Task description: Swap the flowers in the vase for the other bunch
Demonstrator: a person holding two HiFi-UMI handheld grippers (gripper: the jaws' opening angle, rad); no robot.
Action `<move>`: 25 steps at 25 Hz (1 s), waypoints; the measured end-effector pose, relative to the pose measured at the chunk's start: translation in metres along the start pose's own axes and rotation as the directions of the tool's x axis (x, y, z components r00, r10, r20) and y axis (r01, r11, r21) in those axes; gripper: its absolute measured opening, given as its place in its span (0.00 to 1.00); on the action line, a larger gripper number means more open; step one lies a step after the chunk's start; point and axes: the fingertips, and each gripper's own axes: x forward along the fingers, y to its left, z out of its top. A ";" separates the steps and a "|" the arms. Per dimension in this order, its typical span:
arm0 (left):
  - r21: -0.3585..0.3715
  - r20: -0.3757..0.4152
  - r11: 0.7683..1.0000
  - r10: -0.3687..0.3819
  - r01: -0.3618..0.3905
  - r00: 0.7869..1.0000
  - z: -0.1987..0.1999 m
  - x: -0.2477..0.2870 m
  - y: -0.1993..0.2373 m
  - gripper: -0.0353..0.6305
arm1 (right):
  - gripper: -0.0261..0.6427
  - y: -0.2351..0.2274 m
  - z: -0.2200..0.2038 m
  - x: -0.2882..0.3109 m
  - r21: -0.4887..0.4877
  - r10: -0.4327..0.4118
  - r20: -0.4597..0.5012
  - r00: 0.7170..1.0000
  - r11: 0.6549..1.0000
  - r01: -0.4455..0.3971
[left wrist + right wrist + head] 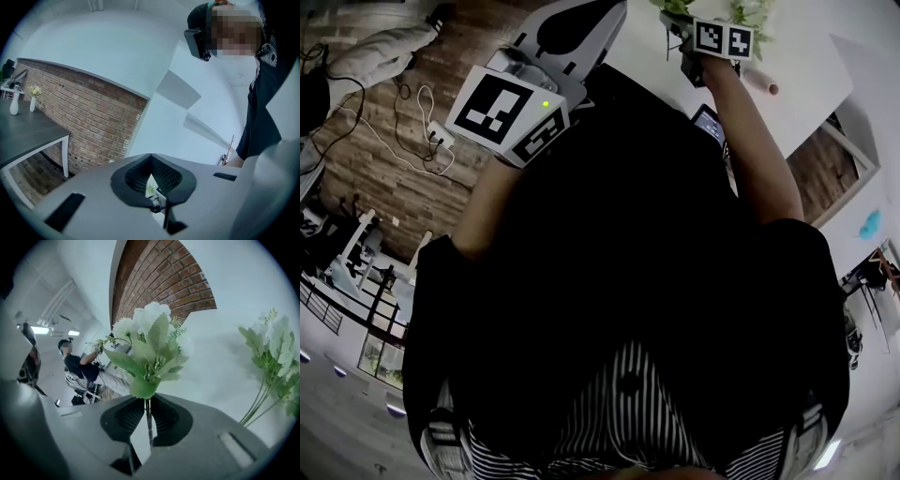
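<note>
R tongs (148, 403) pinched narrow on the thin stems (148, 420) of the white-flower bunch (150, 341), just under the leaves, a good spot. Looks light and floppy, so heads may sway. L tongs (151, 177) closed, empty. Beyond, at the right, the other bunch (272, 357); vase not in view.

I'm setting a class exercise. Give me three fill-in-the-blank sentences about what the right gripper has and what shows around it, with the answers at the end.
1. The right gripper is shut on the stem of a flower bunch whose blooms are ___.
2. In the right gripper view, a second bunch shows at the picture's ___ edge.
3. Behind the flower bunch rises a wall section built of ___.
Missing words: white; right; brick.
</note>
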 end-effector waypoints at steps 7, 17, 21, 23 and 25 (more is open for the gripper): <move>0.039 -0.002 0.997 -0.065 0.065 0.998 0.011 0.014 -0.011 0.06 | 0.11 0.038 0.055 -0.045 0.078 0.215 0.277 0.936 0.966 -0.245; 0.085 -0.028 0.976 -0.199 0.201 0.980 0.020 0.052 -0.066 0.06 | 0.11 0.023 0.095 -0.192 -0.026 0.144 0.568 0.810 0.987 -0.157; 0.106 -0.047 0.956 -0.268 0.272 0.962 0.018 0.079 -0.100 0.06 | 0.11 -0.012 0.089 -0.260 -0.012 0.049 0.652 0.757 0.998 -0.055; 0.112 -0.055 0.948 -0.295 0.299 0.954 0.017 0.085 -0.101 0.06 | 0.11 -0.020 0.086 -0.277 0.005 0.008 0.687 0.727 1.000 -0.016; 0.119 -0.061 0.938 -0.321 0.326 0.945 0.019 0.091 -0.104 0.06 | 0.11 -0.025 0.085 -0.292 0.015 -0.033 0.712 0.701 0.999 0.032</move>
